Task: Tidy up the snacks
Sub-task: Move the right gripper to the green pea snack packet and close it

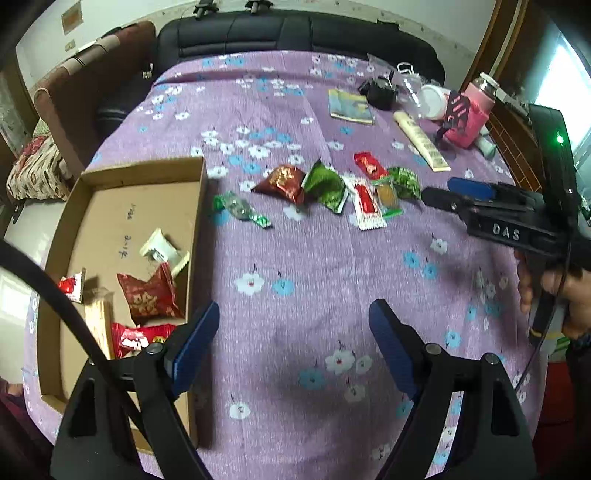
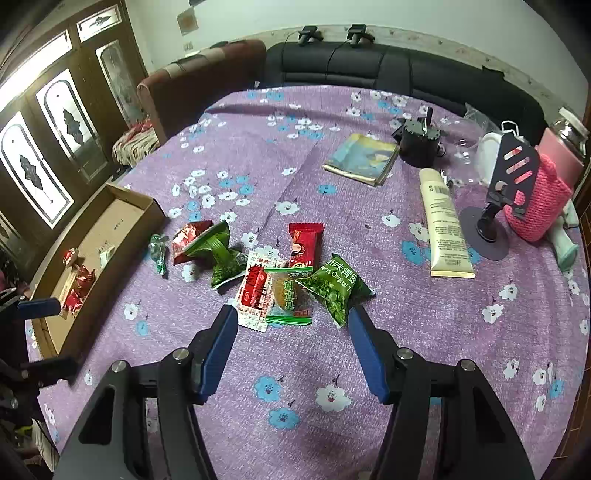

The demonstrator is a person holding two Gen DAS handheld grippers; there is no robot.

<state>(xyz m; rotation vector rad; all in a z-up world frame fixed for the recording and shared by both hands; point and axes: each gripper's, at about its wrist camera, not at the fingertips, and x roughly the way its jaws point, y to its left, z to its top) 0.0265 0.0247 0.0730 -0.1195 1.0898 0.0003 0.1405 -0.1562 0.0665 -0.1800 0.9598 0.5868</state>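
Observation:
A shallow cardboard box lies at the table's left and holds several wrapped snacks, among them a dark red packet and a white one. More snacks lie loose mid-table: a green candy, a dark red packet, a green packet, a red-white sachet, a clear pack with a yellow cake, a green peas pack and a red bar. My left gripper is open and empty beside the box. My right gripper is open, just short of the yellow cake pack.
The table has a purple flowered cloth. At the far right lie a cream tube, a booklet, a black holder, a phone stand and a pink-sleeved bottle. A black sofa runs behind.

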